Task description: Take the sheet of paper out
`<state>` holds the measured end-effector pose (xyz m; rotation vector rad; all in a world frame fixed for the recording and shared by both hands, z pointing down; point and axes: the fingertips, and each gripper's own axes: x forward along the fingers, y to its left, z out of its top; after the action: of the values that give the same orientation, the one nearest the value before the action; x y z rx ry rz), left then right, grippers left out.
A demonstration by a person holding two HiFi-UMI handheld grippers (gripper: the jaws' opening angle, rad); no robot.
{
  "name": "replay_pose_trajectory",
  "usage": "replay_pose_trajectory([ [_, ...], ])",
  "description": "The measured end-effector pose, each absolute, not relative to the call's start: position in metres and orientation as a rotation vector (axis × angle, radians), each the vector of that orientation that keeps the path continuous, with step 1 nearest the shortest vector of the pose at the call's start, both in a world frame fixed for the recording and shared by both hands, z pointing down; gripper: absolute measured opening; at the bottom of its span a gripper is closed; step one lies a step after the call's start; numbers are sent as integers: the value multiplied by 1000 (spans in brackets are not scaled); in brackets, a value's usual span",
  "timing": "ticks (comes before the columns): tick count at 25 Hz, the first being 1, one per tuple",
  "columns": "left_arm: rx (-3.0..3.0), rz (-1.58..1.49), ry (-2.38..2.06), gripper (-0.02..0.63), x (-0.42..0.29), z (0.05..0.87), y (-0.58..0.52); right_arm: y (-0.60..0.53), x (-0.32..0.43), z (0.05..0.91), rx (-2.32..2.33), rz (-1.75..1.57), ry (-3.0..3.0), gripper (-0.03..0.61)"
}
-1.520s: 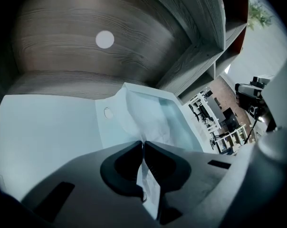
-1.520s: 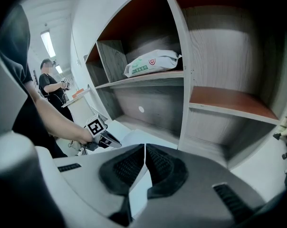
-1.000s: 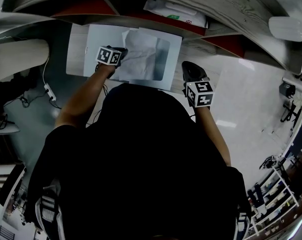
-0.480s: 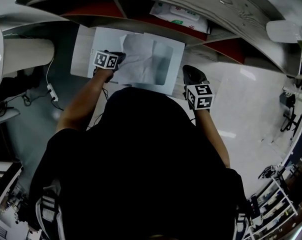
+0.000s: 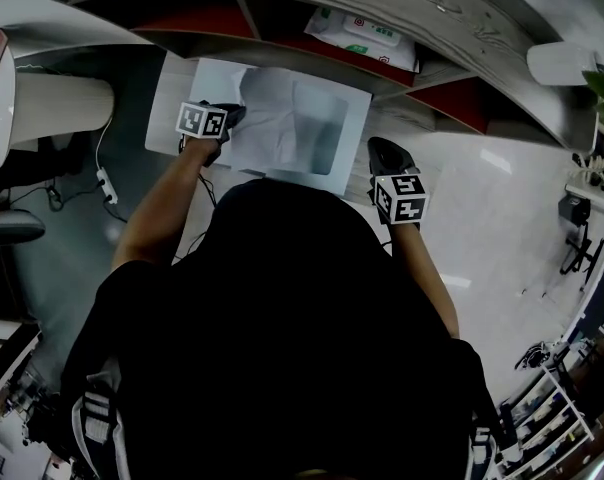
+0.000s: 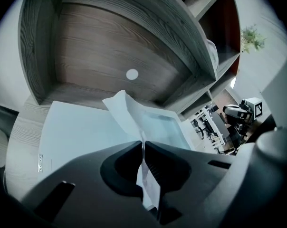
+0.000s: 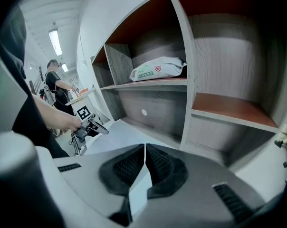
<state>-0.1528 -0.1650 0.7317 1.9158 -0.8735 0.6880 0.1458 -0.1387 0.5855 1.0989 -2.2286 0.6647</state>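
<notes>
White sheet [image 6: 128,112]: clamped in left gripper [image 6: 143,145], partly hidden | right gripper [image 7: 144,149]: clenched, empty

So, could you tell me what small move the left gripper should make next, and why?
I would probably draw the left gripper up and back toward the person. Its jaws are shut on the crumpled white sheet of paper, whose far part appears to lie inside the flat white envelope with a clear window, so the sheet does not look fully out yet.
</notes>
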Motion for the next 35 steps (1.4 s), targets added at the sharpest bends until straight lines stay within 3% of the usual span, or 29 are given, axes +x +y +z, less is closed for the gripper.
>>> replay_pose_trajectory([
  [35, 2081, 448, -847, 35, -132, 612, -154, -131, 138, 572, 1058, 591, -2281, 17],
])
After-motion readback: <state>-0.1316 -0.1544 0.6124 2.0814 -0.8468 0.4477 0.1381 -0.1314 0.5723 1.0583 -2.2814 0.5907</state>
